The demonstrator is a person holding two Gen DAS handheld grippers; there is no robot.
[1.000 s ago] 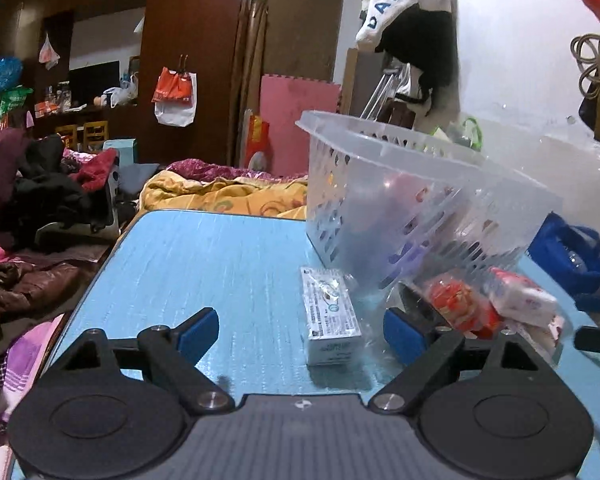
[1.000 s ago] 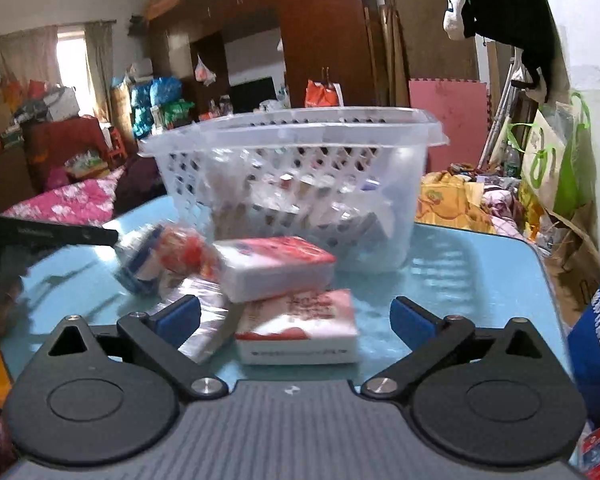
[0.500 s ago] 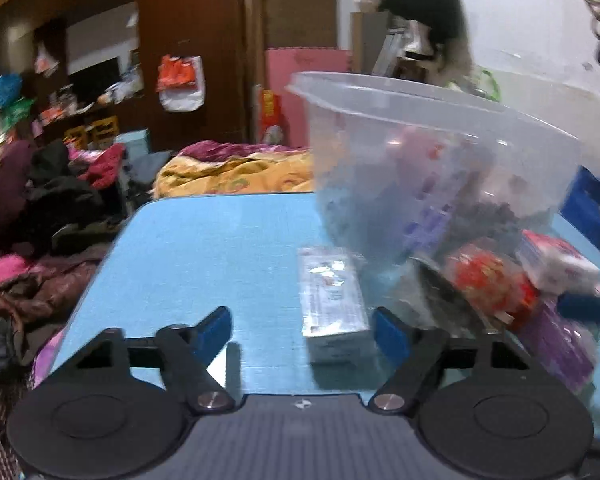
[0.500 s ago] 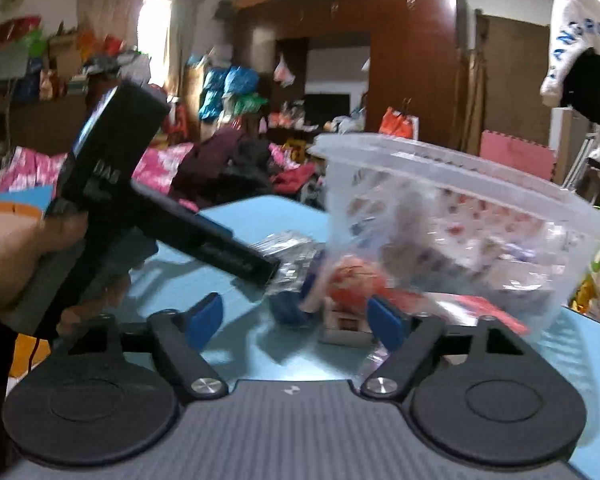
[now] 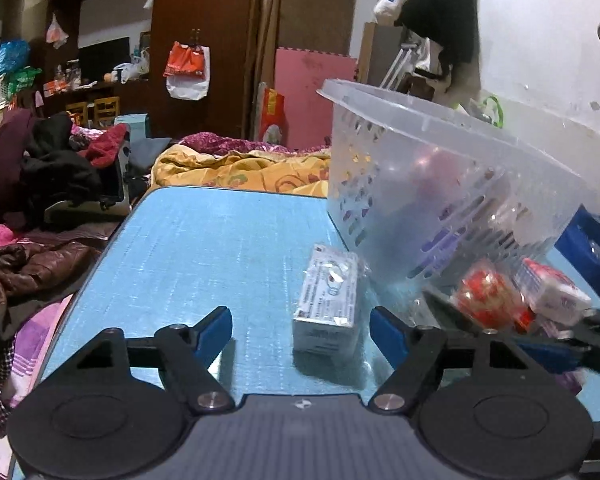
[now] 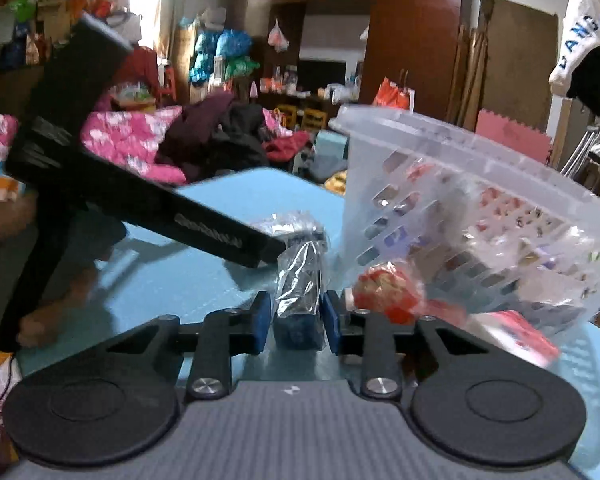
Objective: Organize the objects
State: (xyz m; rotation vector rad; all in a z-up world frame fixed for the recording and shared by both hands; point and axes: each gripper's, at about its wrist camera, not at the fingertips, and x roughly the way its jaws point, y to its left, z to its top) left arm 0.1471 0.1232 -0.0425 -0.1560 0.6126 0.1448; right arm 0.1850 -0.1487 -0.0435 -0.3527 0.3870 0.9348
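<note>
On the blue table (image 5: 204,248) a white box (image 5: 328,300) in clear wrap lies between my left gripper's (image 5: 300,332) fingers, nearer the right pad. A wide gap shows on its left, so the left gripper is open. My right gripper (image 6: 296,322) is shut on a blue item in crinkled clear wrap (image 6: 300,296), with both blue pads pressing its sides. A clear perforated basket (image 5: 440,184) (image 6: 480,208) stands behind, with packets inside. One black finger (image 6: 204,224) of the left tool reaches in from the left.
A round red packet (image 5: 488,300) (image 6: 384,288) and a white-and-red tissue pack (image 5: 552,292) (image 6: 516,332) lie against the basket's front. A hand (image 6: 8,216) holds the left tool. Heaped clothes (image 5: 40,168) and bedding (image 5: 240,168) lie beyond the table's edges.
My right gripper has swung left from the tissue packs to the wrapped blue item and closed on it. The left jaws have narrowed around the white box.
</note>
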